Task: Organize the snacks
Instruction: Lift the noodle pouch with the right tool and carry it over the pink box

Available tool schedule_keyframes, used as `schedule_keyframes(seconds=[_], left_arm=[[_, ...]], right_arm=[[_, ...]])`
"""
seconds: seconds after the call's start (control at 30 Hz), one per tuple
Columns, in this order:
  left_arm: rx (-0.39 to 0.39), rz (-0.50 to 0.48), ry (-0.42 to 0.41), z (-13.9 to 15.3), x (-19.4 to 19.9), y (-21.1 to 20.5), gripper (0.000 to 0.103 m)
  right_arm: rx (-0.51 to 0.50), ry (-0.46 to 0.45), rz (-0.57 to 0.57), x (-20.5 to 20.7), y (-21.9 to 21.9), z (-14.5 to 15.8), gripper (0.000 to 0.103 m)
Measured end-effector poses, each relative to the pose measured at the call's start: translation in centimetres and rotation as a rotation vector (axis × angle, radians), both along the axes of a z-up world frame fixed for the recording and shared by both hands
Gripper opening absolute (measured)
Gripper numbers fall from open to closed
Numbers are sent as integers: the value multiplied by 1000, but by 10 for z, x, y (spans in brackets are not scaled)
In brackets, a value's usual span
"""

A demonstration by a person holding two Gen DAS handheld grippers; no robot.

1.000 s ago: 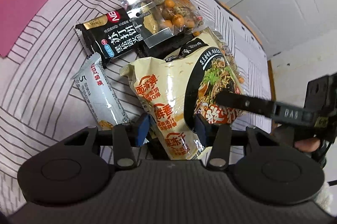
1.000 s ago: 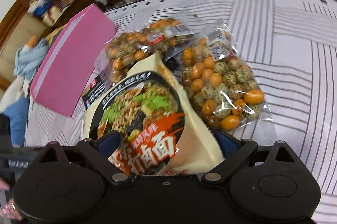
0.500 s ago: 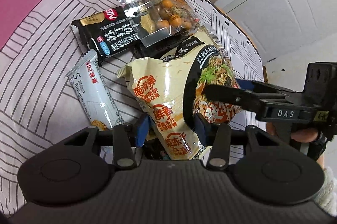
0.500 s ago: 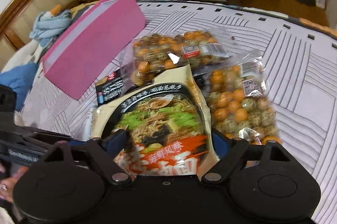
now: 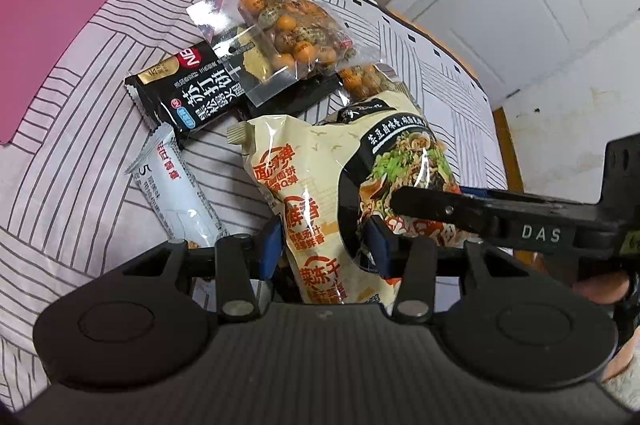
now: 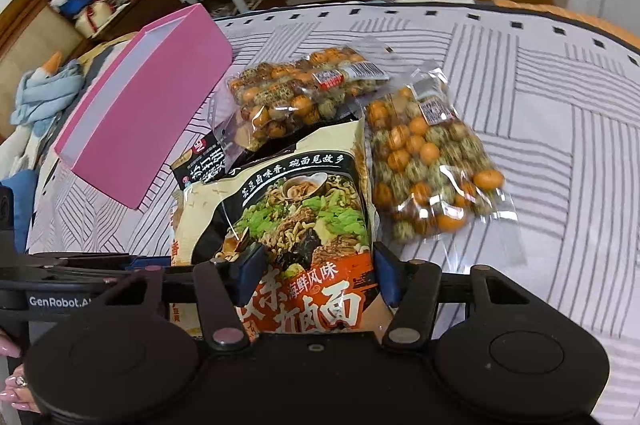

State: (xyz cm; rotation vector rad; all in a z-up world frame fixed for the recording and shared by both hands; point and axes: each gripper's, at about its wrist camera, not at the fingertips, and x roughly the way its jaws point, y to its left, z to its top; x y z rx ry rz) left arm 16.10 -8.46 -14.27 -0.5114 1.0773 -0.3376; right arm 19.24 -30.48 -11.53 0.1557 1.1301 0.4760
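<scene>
A cream noodle bag (image 5: 316, 185) with a noodle-bowl picture stands tilted up over the striped cloth (image 5: 80, 129). My left gripper (image 5: 325, 249) is shut on its lower cream part, a blue pad on each side. My right gripper (image 6: 318, 271) has the same noodle bag (image 6: 304, 209) between its blue pads; its jaws are closing and the pads touch both edges. In the left wrist view one of its black fingers (image 5: 440, 209) lies across the bag's picture. Behind the bag lie a clear bag of coated nuts (image 6: 296, 97), a second nut bag (image 6: 428, 169) and a black cracker pack (image 5: 188, 93).
A white snack bar pack (image 5: 176, 193) lies left of the noodle bag. An open pink box (image 6: 148, 113) stands at the left of the cloth. A hand (image 6: 12, 385) holds the left gripper. White cabinet doors (image 5: 520, 5) and floor clutter lie beyond the cloth's edge.
The right gripper's jaws have narrowed from wide apart to the noodle bag's edges. Its finger has come further in over the bag in the left wrist view. The bag stands more upright.
</scene>
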Motion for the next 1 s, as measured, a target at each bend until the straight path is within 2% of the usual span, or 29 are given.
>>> schedule_keyframes(seconds=[0.1,0.23,0.43,0.77,1.0], left_arm=[[0,-26,16,6,-5,2,44],[36,-55,12,19,-16,4,44],[46,-75,9,36,-31,17,44],[73,-95,16,65,-64,55,45],[120,-74,-16,88,-97,98,45]], right_arm=[[-16,12,-25,-10,5,8,63],[-13,52,-53,-19,11,15,63],[-36,38,-43,-42,27,35,63],[-47,68,34,-74,69,62,62],[-40,93,123,-92,115,79,60]])
